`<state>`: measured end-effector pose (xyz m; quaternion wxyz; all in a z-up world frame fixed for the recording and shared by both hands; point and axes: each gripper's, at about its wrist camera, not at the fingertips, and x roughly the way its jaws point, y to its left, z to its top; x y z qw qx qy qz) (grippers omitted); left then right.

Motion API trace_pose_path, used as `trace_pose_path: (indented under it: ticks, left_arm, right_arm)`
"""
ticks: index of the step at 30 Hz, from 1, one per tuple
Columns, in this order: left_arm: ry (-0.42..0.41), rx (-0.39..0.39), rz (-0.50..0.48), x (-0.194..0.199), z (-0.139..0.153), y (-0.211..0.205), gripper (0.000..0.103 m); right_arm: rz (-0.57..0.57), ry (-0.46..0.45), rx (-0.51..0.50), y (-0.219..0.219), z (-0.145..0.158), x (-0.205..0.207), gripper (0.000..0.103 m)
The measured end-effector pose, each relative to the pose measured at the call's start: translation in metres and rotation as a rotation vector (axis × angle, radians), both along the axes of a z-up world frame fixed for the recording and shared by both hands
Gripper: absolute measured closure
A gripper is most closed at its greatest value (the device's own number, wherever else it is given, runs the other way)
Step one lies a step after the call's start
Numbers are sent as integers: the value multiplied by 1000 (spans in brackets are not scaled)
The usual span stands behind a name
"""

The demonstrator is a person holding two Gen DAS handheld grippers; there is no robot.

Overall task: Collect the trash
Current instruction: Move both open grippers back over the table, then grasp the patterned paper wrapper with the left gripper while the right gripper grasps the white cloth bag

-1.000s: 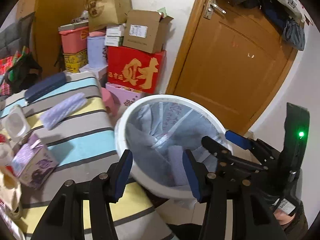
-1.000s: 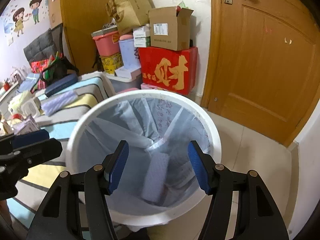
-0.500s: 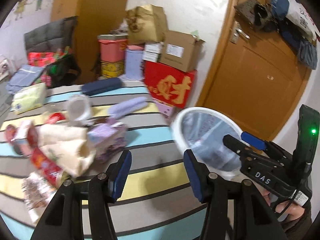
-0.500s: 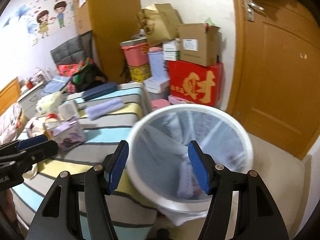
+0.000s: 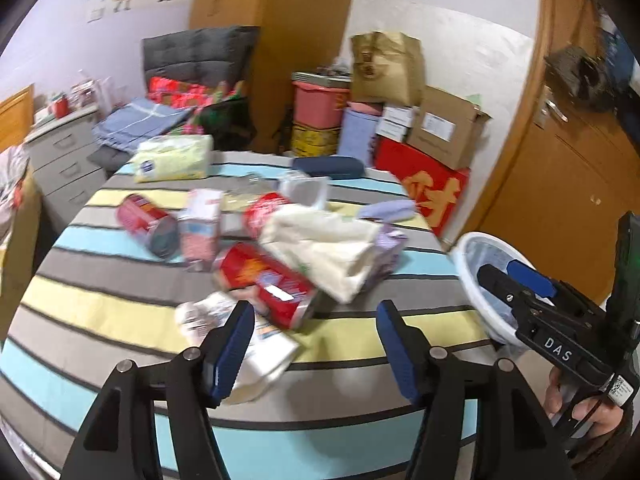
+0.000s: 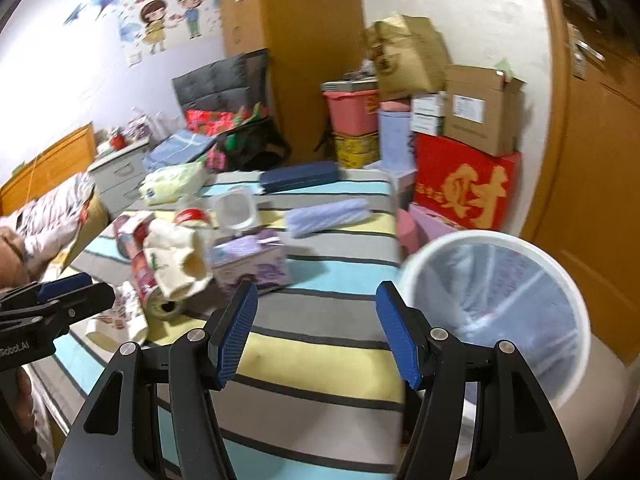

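The left gripper (image 5: 314,338) is held with its jaws spread and nothing between them; they have just been opening, apparently in readiness for a fresh pick. Just beyond its blue pads (image 5: 232,350) a red can (image 5: 266,286) is seen lying on its side on the striped cloth (image 5: 100,312), touching crumpled white paper (image 5: 224,320) that runs under the near pad. A cream cloth bag (image 5: 324,248) is draped behind the can, with a second red can (image 5: 146,222) and a pink carton (image 5: 200,226) farther back. The right gripper (image 6: 316,330) is likewise parted and empty, pointed over bare cloth. The white lined bin (image 6: 496,320) is kept just beside the table's edge, touching the right gripper's outer finger in view, presumably so that each piece can be dropped in with a short swing.
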<state>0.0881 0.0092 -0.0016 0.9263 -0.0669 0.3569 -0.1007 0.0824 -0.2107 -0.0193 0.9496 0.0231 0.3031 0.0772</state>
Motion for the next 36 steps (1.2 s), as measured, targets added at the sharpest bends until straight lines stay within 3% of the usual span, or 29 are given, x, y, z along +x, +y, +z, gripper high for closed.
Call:
trace_pose_path:
  ticks: [6, 16, 31, 36]
  left_arm:
    - [33, -11, 71, 0, -11, 41, 40]
    - [111, -63, 137, 8, -37, 71, 39]
    - [227, -146, 130, 28, -78, 67, 38]
    - [215, -144, 134, 31, -78, 66, 39]
  right_arm:
    - [82, 5, -11, 26, 0, 9, 40]
    - [190, 12, -5, 54, -2, 31, 40]
    - [312, 60, -17, 74, -11, 57, 40]
    - [336, 93, -5, 77, -16, 64, 40]
